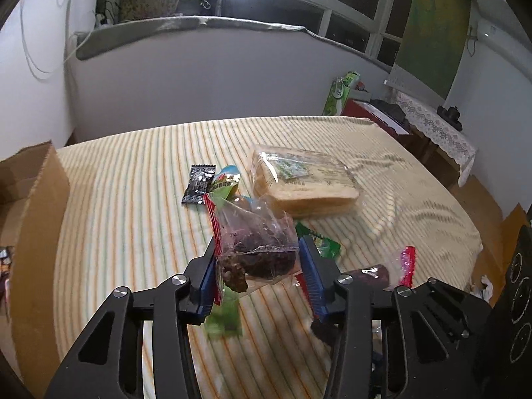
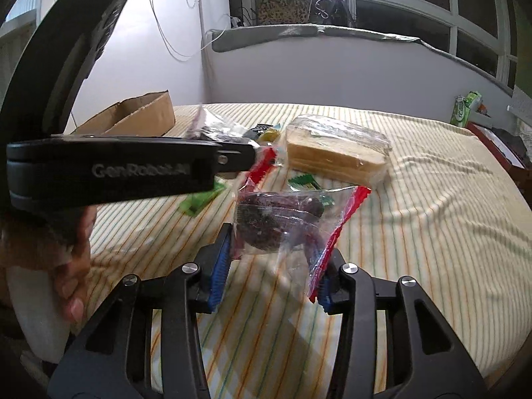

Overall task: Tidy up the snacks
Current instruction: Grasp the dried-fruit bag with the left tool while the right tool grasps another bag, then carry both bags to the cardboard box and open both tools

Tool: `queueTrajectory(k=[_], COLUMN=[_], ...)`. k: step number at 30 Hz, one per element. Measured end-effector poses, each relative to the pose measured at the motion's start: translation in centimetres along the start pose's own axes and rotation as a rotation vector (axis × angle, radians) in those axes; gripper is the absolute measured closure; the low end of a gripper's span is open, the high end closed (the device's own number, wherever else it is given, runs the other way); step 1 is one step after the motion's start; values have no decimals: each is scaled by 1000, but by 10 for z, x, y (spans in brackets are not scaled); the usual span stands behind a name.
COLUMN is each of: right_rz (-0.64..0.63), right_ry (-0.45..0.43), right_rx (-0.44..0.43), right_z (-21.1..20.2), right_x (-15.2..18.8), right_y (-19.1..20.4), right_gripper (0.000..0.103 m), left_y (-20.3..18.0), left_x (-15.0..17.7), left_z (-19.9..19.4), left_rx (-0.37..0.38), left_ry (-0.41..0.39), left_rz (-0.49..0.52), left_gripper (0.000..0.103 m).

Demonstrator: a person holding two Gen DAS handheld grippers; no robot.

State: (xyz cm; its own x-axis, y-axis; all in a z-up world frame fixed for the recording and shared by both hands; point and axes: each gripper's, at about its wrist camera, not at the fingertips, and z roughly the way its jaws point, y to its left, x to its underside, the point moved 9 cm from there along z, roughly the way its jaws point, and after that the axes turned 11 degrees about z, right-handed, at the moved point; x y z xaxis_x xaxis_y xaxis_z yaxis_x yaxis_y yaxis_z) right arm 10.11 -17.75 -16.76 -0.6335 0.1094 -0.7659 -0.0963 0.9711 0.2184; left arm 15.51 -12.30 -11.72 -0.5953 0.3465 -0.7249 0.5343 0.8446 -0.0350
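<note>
**Both grippers clamped on snack bags**

Left gripper (image 1: 257, 262) I've got clenched on a clear zip bag (image 1: 256, 242) of dark snacks, lifted over the striped bedspread (image 1: 133, 199). Right gripper (image 2: 274, 266) grasps a second zip bag (image 2: 282, 222). Farther: green packets (image 1: 324, 244), black wrapper (image 1: 198, 183), bagged bread (image 1: 302, 179). Cardboard box (image 1: 36, 206) far left.

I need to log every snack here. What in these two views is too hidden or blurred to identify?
- Left wrist view: cardboard box contents, cut off by the edge.
- Left wrist view: green wrapper under the left tongs, blurred.
- Right wrist view: small packets beside the bread, half hidden by the other tool.
</note>
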Motion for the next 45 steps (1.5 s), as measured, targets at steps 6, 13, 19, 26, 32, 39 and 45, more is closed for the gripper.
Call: queueTrajectory(k=[6,13,19,26,32,39,45], right_rz=[25,62,23,-42,-80,-111,-134], right_ry=[-6,-20,-97,-281,-358,-353,-310], right_rx=[33,36,35,60,67,60,57], right_z=[-12,-17,-42,-128,-177,-183,-163], right_x=[7,8,-20,-73,-81,-73,-69], right_y=[-18,-30,-13,20,51,78,89], right_gripper=[58,58,58,58,58,58,58], left_y=[4,5,2,-2,-1,2,16], left_x=[14,22,8,-28,-30,-18,-11], left_z=[-11,-22,-52,-140,-210,-257,-254], left_rx=[-9,-33,-55,-108,-171,-211,-219], left_ry=[-15,-28,-89,-273,-376,-442,-440], left_rz=[-43,-64,-53,-6,16,16,-11], left_gripper=[59,59,59,59,59,59,59])
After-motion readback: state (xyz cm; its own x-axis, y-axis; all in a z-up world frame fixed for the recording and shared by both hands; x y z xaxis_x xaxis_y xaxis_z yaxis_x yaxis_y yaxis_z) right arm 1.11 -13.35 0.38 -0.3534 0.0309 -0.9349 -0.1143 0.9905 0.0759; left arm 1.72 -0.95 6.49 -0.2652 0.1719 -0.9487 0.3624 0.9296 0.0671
